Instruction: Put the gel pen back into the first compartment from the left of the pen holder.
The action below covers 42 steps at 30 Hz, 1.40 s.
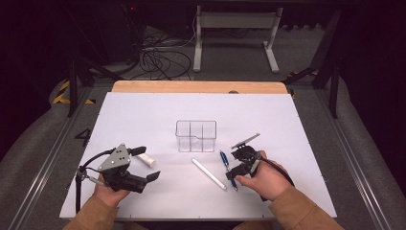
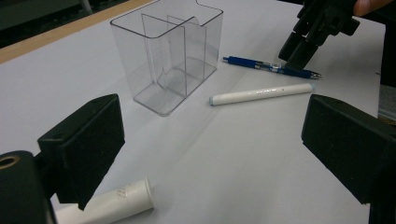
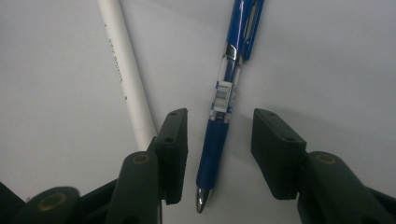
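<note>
A blue pen [image 1: 228,168] lies on the white table top, and a long white pen [image 1: 208,174] lies just left of it. My right gripper [image 1: 235,167] points down over the blue pen [image 3: 229,88]. Its jaws stand open on either side of the grip, with a gap on each side. The white pen [image 3: 123,70] runs beside the left jaw. My left gripper [image 1: 147,164] is open at the front left, above a short white tube [image 1: 146,159]. In the left gripper view the tube [image 2: 116,203] lies by the left jaw of that gripper [image 2: 215,144].
A clear plastic organizer [image 1: 196,136] with dividers stands upright mid-table, just behind the pens; it looks empty [image 2: 168,56]. The white table top [image 1: 143,115] ends in a wooden strip at the back. Beyond it are cables and a stand on the floor.
</note>
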Each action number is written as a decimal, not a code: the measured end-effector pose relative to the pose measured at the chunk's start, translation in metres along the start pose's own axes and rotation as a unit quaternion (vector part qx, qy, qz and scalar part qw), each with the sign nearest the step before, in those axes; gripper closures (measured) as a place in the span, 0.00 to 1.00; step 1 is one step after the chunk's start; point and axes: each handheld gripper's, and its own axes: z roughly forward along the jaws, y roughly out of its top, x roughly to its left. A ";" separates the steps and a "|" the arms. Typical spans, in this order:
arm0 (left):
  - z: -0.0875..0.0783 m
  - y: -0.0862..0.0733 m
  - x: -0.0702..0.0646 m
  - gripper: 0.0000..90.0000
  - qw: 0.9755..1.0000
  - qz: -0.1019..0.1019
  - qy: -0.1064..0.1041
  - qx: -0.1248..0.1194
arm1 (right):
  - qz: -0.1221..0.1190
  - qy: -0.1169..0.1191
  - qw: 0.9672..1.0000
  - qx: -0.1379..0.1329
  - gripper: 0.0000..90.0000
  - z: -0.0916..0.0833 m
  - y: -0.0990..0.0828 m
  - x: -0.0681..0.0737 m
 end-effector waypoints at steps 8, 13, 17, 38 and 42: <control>0.000 0.000 0.000 0.07 1.000 0.001 0.001 -0.002 | 0.019 -0.013 0.999 0.030 0.72 0.003 -0.001 0.005; 0.000 0.000 0.000 0.07 1.000 0.000 -0.001 -0.002 | 0.023 -0.023 0.999 0.038 0.76 0.004 -0.003 0.008; 0.000 0.000 0.000 0.07 1.000 0.000 -0.002 -0.003 | 0.031 -0.036 0.998 0.041 0.79 0.005 -0.003 0.011; 0.001 0.000 -0.001 0.07 1.000 0.000 -0.004 -0.001 | 0.057 -0.076 0.994 0.046 0.89 0.009 -0.002 0.018; 0.001 0.000 -0.001 0.07 1.000 -0.001 -0.004 -0.002 | 0.058 -0.077 0.994 0.046 0.89 0.009 -0.002 0.018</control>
